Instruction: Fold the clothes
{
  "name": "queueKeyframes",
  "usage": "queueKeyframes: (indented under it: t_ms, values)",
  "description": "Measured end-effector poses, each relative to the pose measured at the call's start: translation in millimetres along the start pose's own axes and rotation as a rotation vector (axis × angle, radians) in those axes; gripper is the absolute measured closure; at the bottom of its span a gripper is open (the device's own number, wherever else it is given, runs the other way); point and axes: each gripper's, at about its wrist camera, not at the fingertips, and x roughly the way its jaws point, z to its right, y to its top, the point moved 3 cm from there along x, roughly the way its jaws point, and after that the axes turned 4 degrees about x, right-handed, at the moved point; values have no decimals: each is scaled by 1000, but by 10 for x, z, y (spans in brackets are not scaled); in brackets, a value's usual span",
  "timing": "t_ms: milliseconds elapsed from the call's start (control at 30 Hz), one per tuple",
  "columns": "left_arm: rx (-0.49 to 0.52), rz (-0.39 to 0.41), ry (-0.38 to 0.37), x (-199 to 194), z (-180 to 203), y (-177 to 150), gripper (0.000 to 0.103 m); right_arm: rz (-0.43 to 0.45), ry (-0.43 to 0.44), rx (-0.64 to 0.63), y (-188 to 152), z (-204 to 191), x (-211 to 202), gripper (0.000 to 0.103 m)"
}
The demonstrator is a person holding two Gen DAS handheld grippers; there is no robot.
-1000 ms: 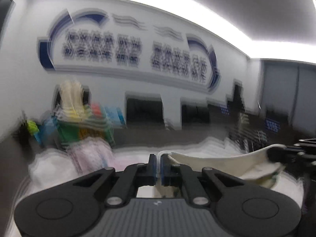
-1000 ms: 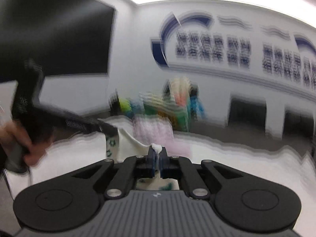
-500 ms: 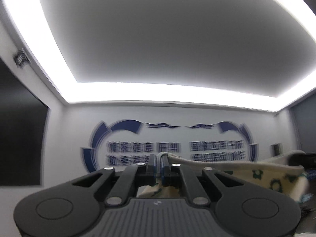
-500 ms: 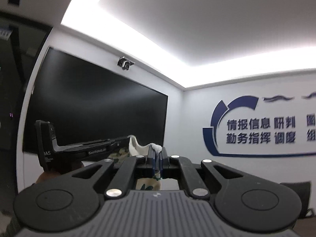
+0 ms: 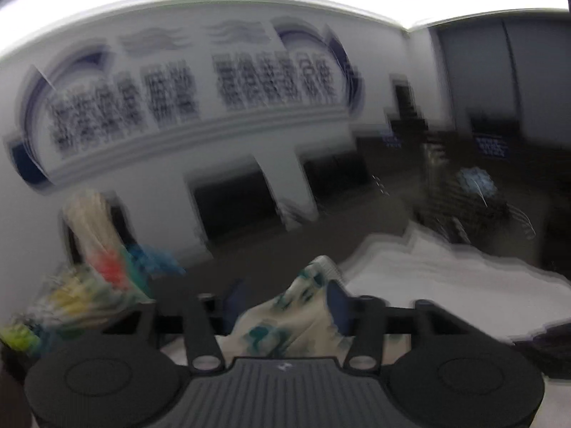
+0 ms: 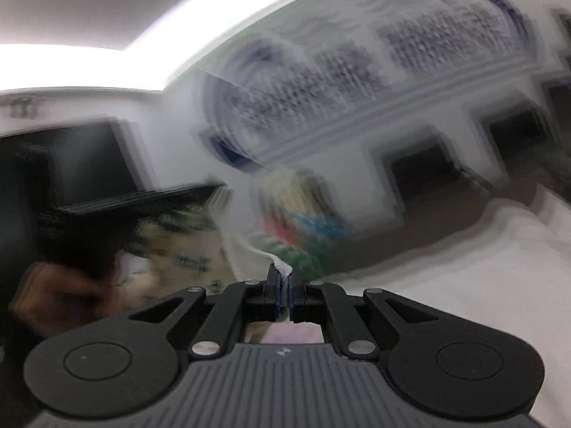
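A: Starting with the left wrist view. Left gripper opening right now, fingers parting, pads no longer pressing. Printed garment, cream with teal blotches, still lying bunched between the parted fingers, sagging down toward the white table cover.

B: Reason for letting go there?

A: Judging only: probably dropping that corner onto the cover so a fold can settle. Hanging low over the table rather than high, which fits a release.

B: Anything else showing?

A: Blurred pile of coloured clothes off to the left, well apart from the garment. Wall lettering behind, dark blue characters inside curved arcs, smeared by motion. Not readable.

B: Moving to the right wrist view.

A: Right gripper clenched, fingers pinching a white hem of the same printed garment. Cloth running leftward from the pinch toward the left gripper, seen here as a dark bar above a hand.

B: Why keeping that pinch?

A: Likely anchoring one edge while the other is being freed, so the cloth doesn't slide off in a heap. Judgement, not sight.

B: Any labels or brands?

A: Small pale logo mark on each gripper body, too tiny to read. Wall lettering again blurred past reading. Coloured clothes beyond the fingertips, no tags visible.
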Motion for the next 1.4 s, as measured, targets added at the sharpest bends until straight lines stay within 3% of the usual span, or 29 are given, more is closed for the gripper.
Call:
queueKeyframes:
  t_ms: [67,133,167,200,267,367,467,533,633,667,700,733,767,833,867,900,1000,1167,1333,1367,1400]
  values:
    - [-14,-79,-132,284,140,-383,61,-101,-249,9,-319,716,216,94]
    - [-14,-90,-203,168,83,-685,61,-103,-348,8,-502,1150,139,93]
    - [-15,-88,-218,-13,44,-838,56,-93,-340,9,-533,1233,72,85]
    - [-17,-87,-233,-194,4,-991,51,-85,-326,10,-554,1288,11,67]
    - [-17,-84,-256,-607,-80,-1346,34,-65,-275,-52,-607,1259,-130,49]
    - [-21,-79,-270,-1299,-153,-2002,32,-101,-151,-165,-765,1010,-244,44]
    - [-31,-68,-250,-1859,132,-2556,31,-178,35,-272,-994,859,-281,43]
    - [8,-43,-190,-1985,302,-2785,31,-199,47,-396,-1050,797,-227,42]
    - [75,-25,-134,-1919,486,-2815,32,-222,42,-592,-1114,713,-131,42]
    - [70,-43,-144,-1855,502,-2800,37,-238,44,-635,-1117,701,-67,42]
    - [63,-67,-158,-1788,516,-2794,47,-256,46,-672,-1114,694,7,42]
    - [29,-98,-181,-1711,478,-2800,77,-271,54,-695,-1114,695,77,42]
    - [-13,-131,-206,-1633,427,-2809,98,-273,64,-714,-1130,681,135,46]
    - [-60,-164,-236,-1584,340,-2812,99,-231,103,-741,-1168,618,229,70]
    - [-57,-154,-236,-1641,308,-2803,102,-237,116,-737,-1161,595,291,94]
    - [-69,-142,-239,-1738,259,-2788,102,-253,124,-729,-1148,577,354,101]
    - [-130,-89,-275,-2075,75,-2723,103,-197,142,-739,-1072,516,170,102]
    - [-138,-66,-312,-2469,49,-2739,103,-122,138,-803,-961,445,-752,103]
    - [-118,-118,-320,-2349,70,-2839,89,-307,31,-934,-1376,512,-1045,99]
    - [-126,-107,-302,-2339,-22,-2774,76,-300,54,-943,-1416,509,-1064,92]
    - [-133,-96,-253,-2322,-148,-2674,66,-263,99,-916,-1348,500,-1087,72]
